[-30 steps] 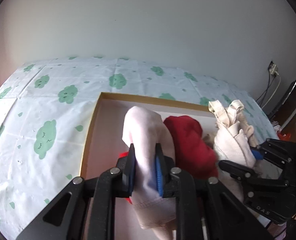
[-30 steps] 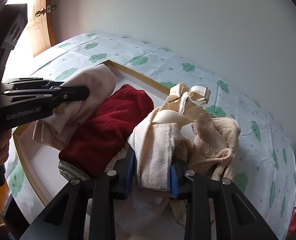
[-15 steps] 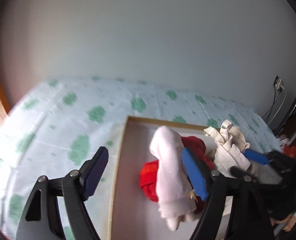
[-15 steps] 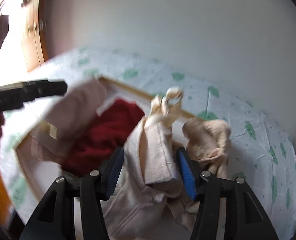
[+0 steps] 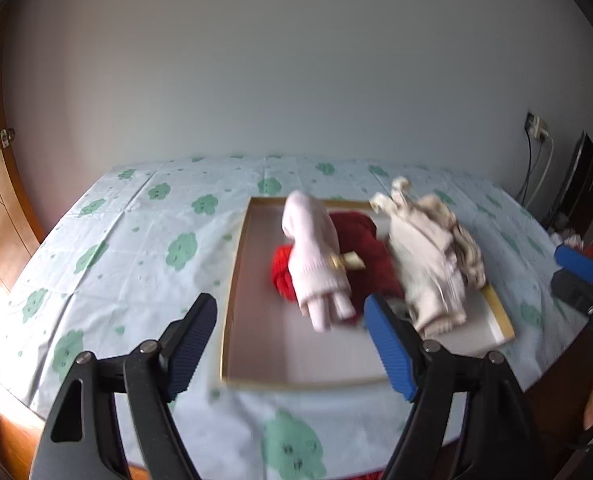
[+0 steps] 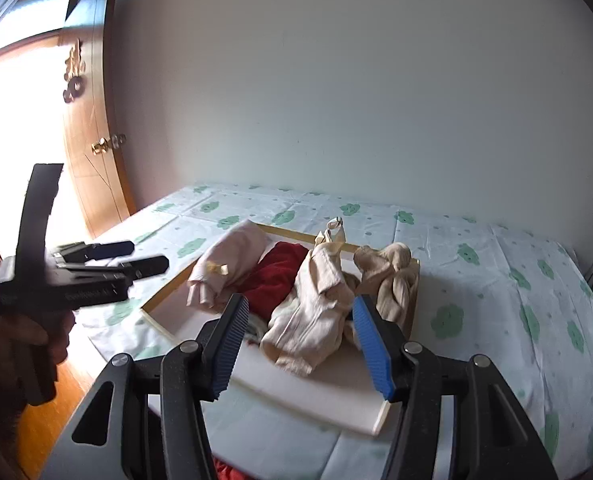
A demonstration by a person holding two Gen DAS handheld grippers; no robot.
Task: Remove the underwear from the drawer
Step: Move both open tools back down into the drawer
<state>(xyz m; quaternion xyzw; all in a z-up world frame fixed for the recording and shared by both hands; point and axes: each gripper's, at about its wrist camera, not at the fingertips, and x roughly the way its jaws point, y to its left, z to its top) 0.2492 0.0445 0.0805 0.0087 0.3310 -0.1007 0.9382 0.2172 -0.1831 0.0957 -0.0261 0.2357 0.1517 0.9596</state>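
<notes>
1. The left gripper [image 5: 290, 328], at the bottom of its own view, stands with its blue-padded jaws spread wide and nothing between them; the cloth seen in the gap lies farther off in the tray.
2. The right gripper [image 6: 300, 340], at the bottom of its view, also has its jaws apart and clasps nothing.
3. Beyond both sits a shallow white drawer tray with a wooden rim [image 5: 232, 280], lying on a bed sheet printed with green clouds [image 5: 136, 248].
4. In the tray, at the centre of the left view, a rolled pale pink garment [image 5: 316, 256] leans over a dark red folded garment [image 5: 368, 248].
5. Right of these lies a heap of cream underwear [image 5: 428, 256]; in the right view it sits just past the pads, with a beige bundle [image 6: 392, 276] beside it.
6. At the left edge of the right view a hand [image 6: 24, 336] holds the left gripper above the sheet.
7. A wooden door with a brass knob [image 6: 96, 168] fills the upper left there.
</notes>
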